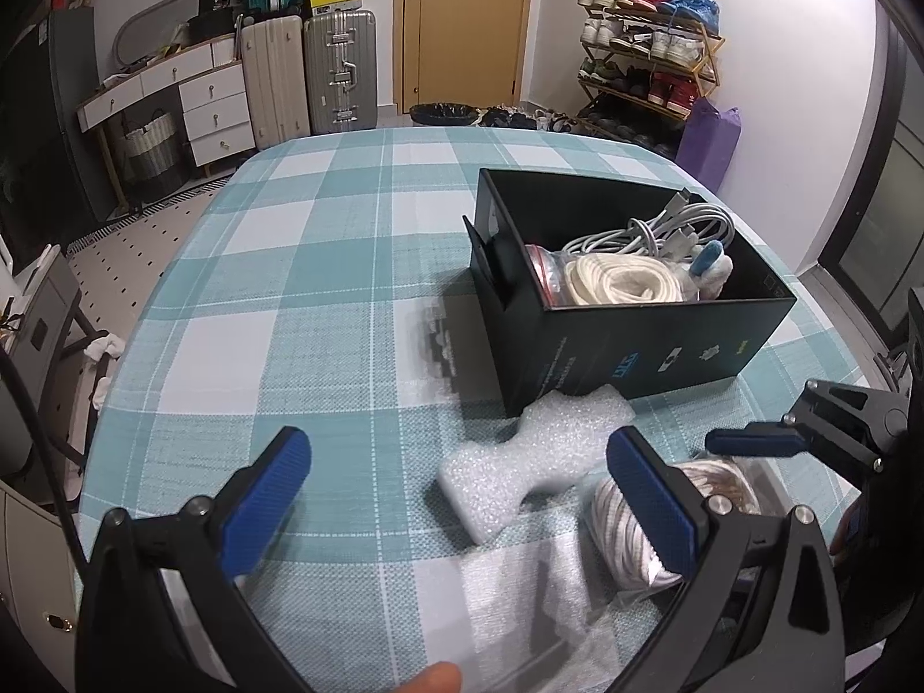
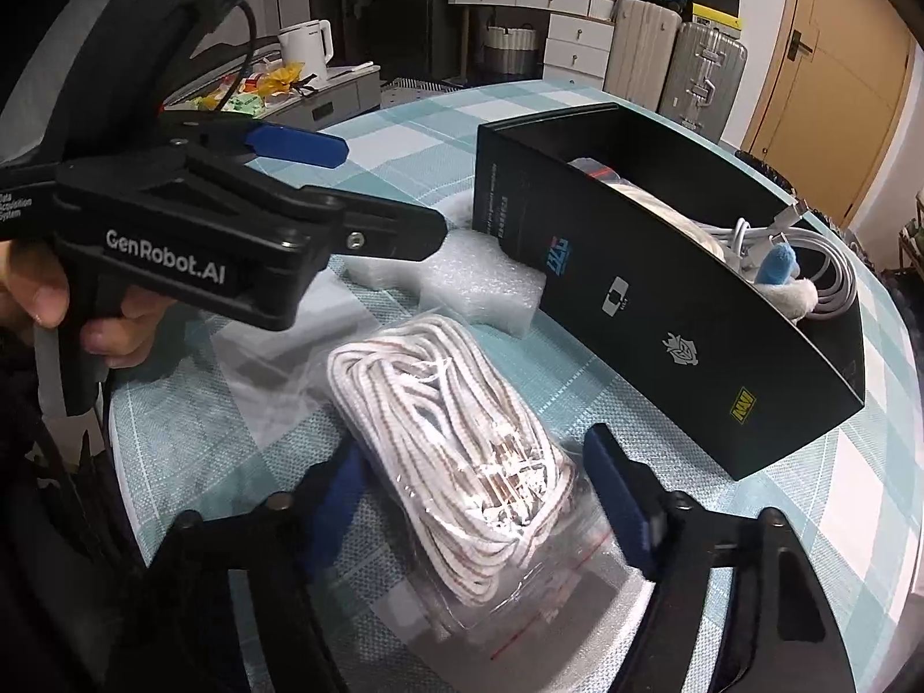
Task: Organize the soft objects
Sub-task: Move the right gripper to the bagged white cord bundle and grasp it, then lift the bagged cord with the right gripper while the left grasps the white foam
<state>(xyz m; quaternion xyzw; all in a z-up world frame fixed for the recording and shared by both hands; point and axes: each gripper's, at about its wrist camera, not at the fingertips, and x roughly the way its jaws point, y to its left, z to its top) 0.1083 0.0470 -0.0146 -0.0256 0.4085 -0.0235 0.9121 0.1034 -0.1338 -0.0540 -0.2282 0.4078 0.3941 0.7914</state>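
glossy plastic bag [image 2: 462,462], matt black box [image 2: 664,312], woven tablecloth [image 1: 289,289]

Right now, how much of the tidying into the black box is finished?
Done: the black box holds a white rope coil and grey cables. In hand: the open right claw straddles the bagged rope. Left: that bag and the foam piece; left claw is open, empty.

Left claw [image 1: 456,496] spread wide over checked tablecloth [image 1: 300,265], foam piece [image 1: 520,462] between fingers, black box [image 1: 629,335] beyond (cords inside).
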